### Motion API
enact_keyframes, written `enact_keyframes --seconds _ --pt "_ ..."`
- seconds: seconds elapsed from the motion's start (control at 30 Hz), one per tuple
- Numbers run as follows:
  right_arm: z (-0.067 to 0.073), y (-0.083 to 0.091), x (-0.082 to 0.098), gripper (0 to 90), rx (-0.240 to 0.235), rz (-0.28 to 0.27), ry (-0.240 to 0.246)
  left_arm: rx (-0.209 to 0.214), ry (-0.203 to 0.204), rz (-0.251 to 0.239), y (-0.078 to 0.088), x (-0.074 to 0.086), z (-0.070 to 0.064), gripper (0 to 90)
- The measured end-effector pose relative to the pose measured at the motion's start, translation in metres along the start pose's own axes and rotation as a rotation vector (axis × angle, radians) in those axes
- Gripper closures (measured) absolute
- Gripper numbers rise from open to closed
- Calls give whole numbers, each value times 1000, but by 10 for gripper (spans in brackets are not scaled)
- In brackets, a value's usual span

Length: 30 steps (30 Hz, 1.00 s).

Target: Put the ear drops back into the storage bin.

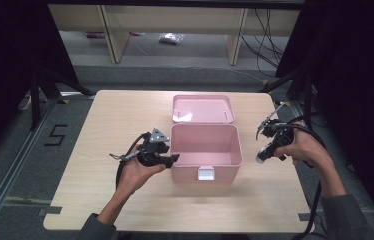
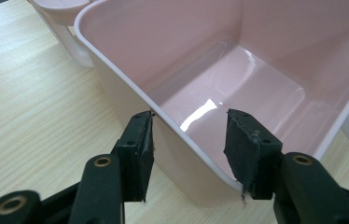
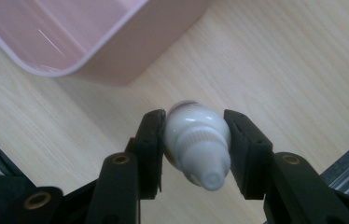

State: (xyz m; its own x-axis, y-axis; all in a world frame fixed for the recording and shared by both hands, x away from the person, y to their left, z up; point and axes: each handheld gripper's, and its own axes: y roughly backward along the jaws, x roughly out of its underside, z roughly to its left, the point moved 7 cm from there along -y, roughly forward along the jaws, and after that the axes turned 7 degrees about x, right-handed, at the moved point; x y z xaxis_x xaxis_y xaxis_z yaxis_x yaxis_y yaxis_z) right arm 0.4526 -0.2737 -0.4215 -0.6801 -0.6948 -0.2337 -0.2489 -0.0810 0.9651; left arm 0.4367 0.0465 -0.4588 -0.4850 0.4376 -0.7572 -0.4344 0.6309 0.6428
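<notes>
On the pale wood table [image 1: 100, 150], an open pink box [image 1: 205, 145] sits central. At three o'clock, the right gripper [image 3: 195, 144] clamps a white bottle [image 3: 196, 140], held clear of the table, cap toward the camera, its far end hidden. The left gripper [image 2: 189, 140] straddles the box's wall at nine o'clock, one pad touching the rim.

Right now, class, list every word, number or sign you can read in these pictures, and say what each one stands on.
"5": black tape figure on the grey floor left of the light wooden table.
Pink plastic box: no lettering seen.
Small white plastic bottle in the right gripper: no label readable.
</notes>
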Motion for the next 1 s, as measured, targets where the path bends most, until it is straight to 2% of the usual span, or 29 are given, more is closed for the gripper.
enact_keyframes --seconds 0.13,0.33,0.4,0.47,0.5,0.57,0.77,1.0 --pt "4 12 -8 603 -8 -11 14 -4 -1 1 0 0 0 517" --pt "12 34 -21 603 7 -24 42 -5 -4 3 0 0 0 517" --pt "14 41 -25 603 16 -31 72 -4 -1 0 0 0 0 517" --pt "20 47 -30 603 -2 -45 84 -6 -5 4 0 0 0 517" --pt "22 49 -33 603 -1 -53 109 -7 -6 5 0 0 0 518" --pt "29 55 -38 603 -9 -59 128 -6 -4 4 0 0 0 517" --pt "48 59 -55 603 -37 -73 150 -7 -6 5 0 0 0 517" --pt "61 51 -72 603 -50 -83 189 -9 -11 6 0 0 0 517"
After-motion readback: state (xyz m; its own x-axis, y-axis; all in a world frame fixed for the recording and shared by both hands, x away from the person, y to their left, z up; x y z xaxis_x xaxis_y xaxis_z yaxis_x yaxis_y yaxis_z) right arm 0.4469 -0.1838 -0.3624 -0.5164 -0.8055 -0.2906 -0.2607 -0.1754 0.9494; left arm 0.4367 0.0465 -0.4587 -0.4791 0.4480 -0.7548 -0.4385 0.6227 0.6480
